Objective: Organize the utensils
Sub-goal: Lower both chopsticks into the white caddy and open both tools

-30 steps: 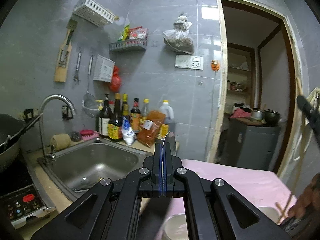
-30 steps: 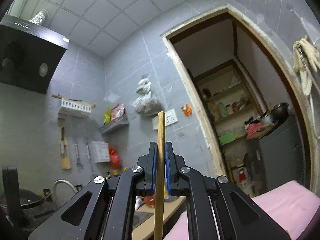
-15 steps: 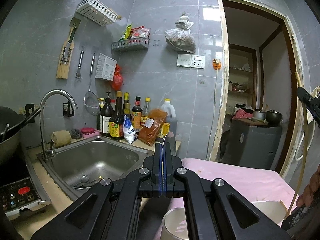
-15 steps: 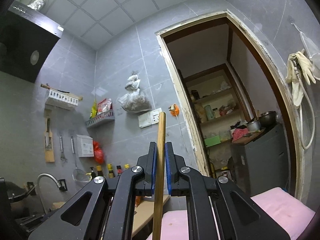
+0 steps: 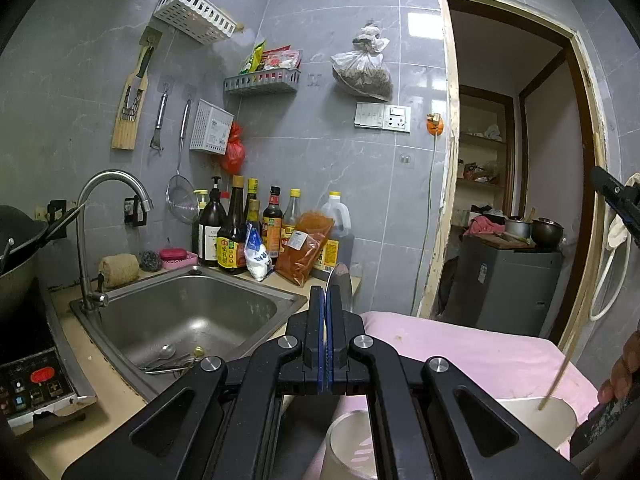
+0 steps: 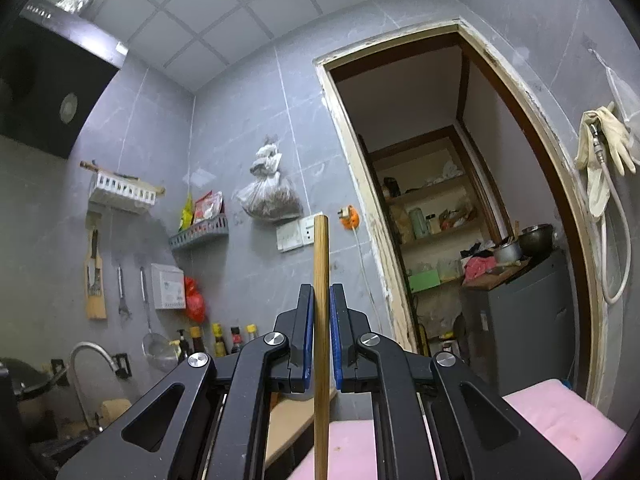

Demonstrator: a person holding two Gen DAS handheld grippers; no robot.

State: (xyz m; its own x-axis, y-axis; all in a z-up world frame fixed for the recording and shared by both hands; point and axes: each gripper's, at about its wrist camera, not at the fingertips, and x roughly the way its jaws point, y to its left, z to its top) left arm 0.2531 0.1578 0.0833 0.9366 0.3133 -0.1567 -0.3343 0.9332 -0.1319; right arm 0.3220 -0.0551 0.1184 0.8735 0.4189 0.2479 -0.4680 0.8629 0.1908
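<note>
My left gripper (image 5: 326, 300) is shut on a thin metal spoon (image 5: 339, 280) that stands up edge-on between the blue pads. Just below it is a white cup (image 5: 352, 440), with a second white cup (image 5: 536, 416) to its right. My right gripper (image 6: 321, 296) is shut on a wooden chopstick (image 6: 321, 264) that points up. In the left wrist view that chopstick (image 5: 576, 312) slants down from the right gripper's black fingers (image 5: 612, 194), and its lower tip is at the second cup's rim. More spoons and chopsticks (image 5: 168, 358) lie in the sink.
A steel sink (image 5: 180, 312) with a tap (image 5: 112, 184) is at the left, with sauce bottles (image 5: 256, 232) behind it. An induction cooker (image 5: 28, 380) and wok (image 5: 16, 248) sit at the far left. A pink cloth (image 5: 460, 348) covers the counter. An open doorway (image 5: 512, 160) is on the right.
The right gripper has turned and its chopstick has swung, so the lower tip has come to the second white cup. The left gripper has barely moved and keeps the spoon.
</note>
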